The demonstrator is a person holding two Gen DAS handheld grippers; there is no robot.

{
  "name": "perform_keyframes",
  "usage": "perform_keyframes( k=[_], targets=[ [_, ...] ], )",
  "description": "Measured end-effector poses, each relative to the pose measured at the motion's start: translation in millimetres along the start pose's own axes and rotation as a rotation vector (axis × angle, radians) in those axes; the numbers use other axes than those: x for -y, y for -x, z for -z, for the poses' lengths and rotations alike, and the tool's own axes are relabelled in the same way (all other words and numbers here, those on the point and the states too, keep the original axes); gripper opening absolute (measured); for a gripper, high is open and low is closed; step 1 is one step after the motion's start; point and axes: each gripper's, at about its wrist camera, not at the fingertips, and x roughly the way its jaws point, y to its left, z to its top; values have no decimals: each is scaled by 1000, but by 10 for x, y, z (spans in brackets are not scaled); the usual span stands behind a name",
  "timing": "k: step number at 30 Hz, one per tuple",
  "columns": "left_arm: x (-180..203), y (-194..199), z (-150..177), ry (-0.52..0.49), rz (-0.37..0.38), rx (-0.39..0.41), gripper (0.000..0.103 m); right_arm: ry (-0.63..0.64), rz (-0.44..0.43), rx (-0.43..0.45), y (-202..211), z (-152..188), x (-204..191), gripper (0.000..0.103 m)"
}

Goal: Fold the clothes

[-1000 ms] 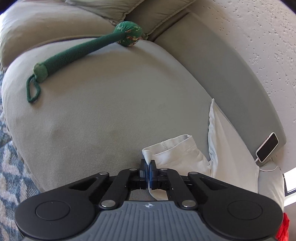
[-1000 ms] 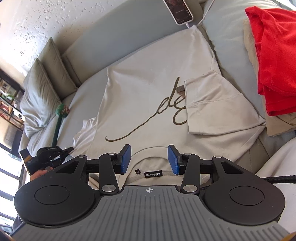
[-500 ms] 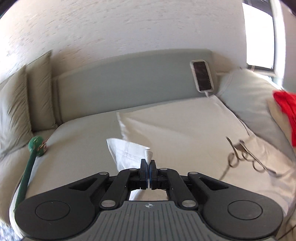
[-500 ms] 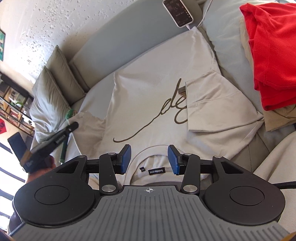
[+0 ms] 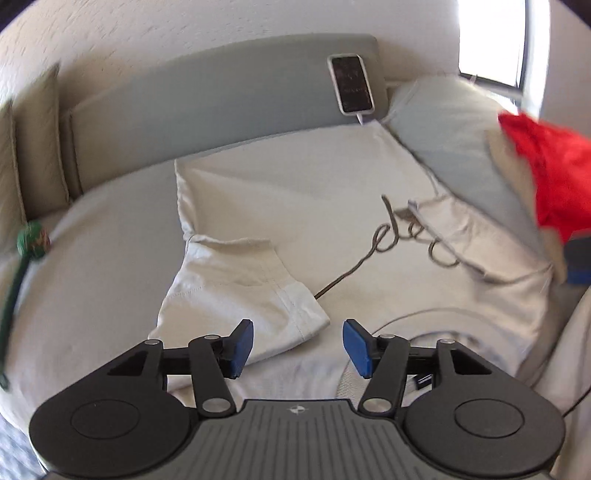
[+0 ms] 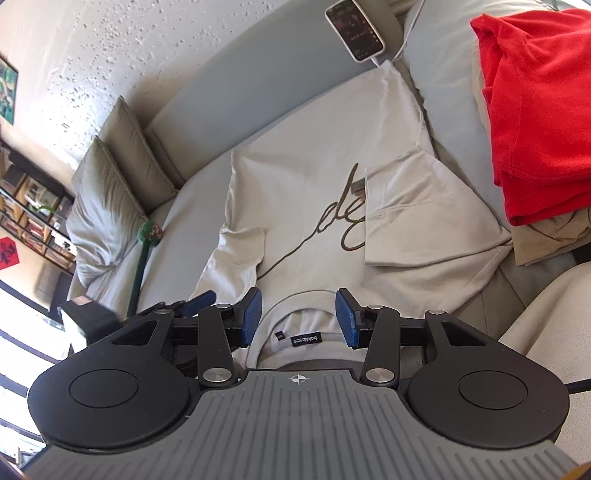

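Beige T-shirt (image 6: 314, 206) lies flat on the sofa (image 6: 258, 85), both sleeves folded inward; body folds remain. Left claw (image 5: 297, 347) is opening, nothing between its pads; right claw (image 6: 298, 318) gapes empty above the collar (image 6: 295, 332).

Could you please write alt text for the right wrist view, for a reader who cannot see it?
A beige T-shirt with a dark script print lies flat on a grey sofa, both sleeves folded inward. The open right gripper hovers over its collar; a red garment lies at right, a phone on the backrest.
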Motion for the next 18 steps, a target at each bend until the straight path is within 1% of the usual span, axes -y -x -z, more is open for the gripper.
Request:
perform_keyframes(
  k=[1, 2, 3, 4, 5, 7, 8, 10, 13, 14, 18],
  targets=[
    [-191, 87, 0, 105, 20, 16, 63, -4, 0, -1, -9, -4, 9, 47],
    [-453, 162, 26, 242, 26, 33, 65, -7, 0, -3, -18, -8, 18, 47],
    [-689, 199, 72, 364, 15, 42, 65, -7, 1, -3, -30, -12, 28, 47],
    [-923, 234, 118, 484, 3, 51, 58, -8, 2, -5, -45, -12, 31, 47],
    [-1117, 222, 168, 582, -5, 45, 57, -10, 2, -12, -72, -13, 31, 47],
    [-1443, 112, 238, 734, 28, -19, 48, -14, 1, -30, -128, -8, 20, 47],
    [-1549, 47, 276, 782, 52, -48, 46, -10, -3, -40, -158, 1, 1, 47],
    [-1660, -105, 294, 802, 74, -136, 46, 2, -9, -56, -204, 19, -43, 47],
    [-1706, -273, 320, 807, 87, -202, 46, 27, -12, -67, -231, 38, -106, 47],
    [-1728, -338, 324, 816, 111, -217, 46, 30, -10, -67, -230, 41, -118, 47],
    [-1758, -460, 313, 839, 143, -232, 45, 31, 4, -71, -235, 55, -145, 47]
  ],
)
